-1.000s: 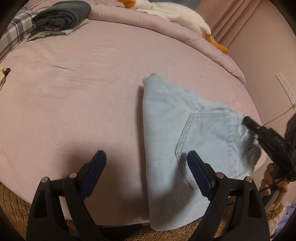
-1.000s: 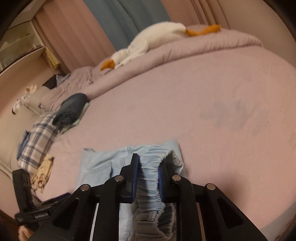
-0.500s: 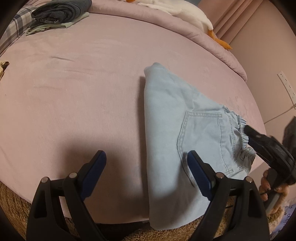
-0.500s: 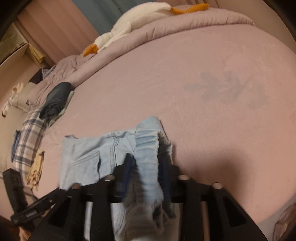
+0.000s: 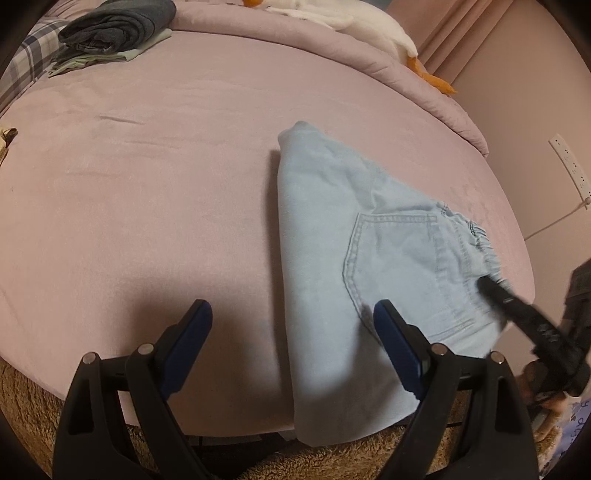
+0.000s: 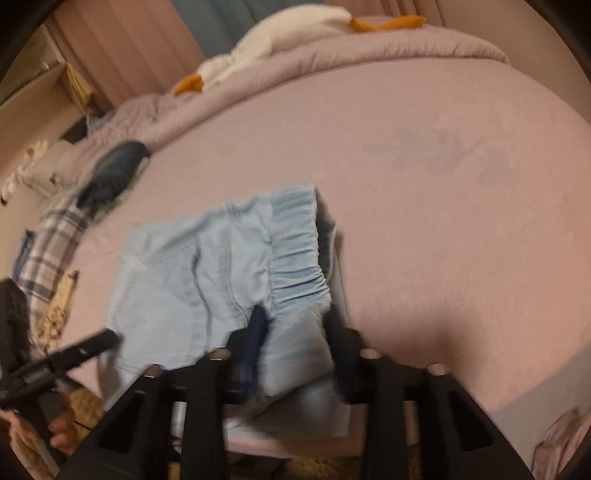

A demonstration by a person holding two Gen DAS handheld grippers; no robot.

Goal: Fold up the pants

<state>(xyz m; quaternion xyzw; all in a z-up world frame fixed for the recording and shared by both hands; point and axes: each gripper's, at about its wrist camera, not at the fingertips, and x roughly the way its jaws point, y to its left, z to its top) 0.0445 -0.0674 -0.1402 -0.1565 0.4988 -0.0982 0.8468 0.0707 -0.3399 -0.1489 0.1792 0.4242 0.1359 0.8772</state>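
My left gripper (image 5: pixel 291 325) hangs spread wide over the bed's (image 5: pixel 166 177) near edge, and my right gripper (image 6: pixel 295 332) pinches the waistband of the pants (image 5: pixel 369 266). They lie folded by that edge. Far back sits a clothes pile (image 5: pixel 114 29).

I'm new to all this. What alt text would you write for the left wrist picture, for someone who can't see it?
Light blue pants, folded with a back pocket showing, lie on a pink bed. The open left gripper hovers at their near end while the right gripper reaches the waistband. Folded dark clothes and a white plush goose sit far back.
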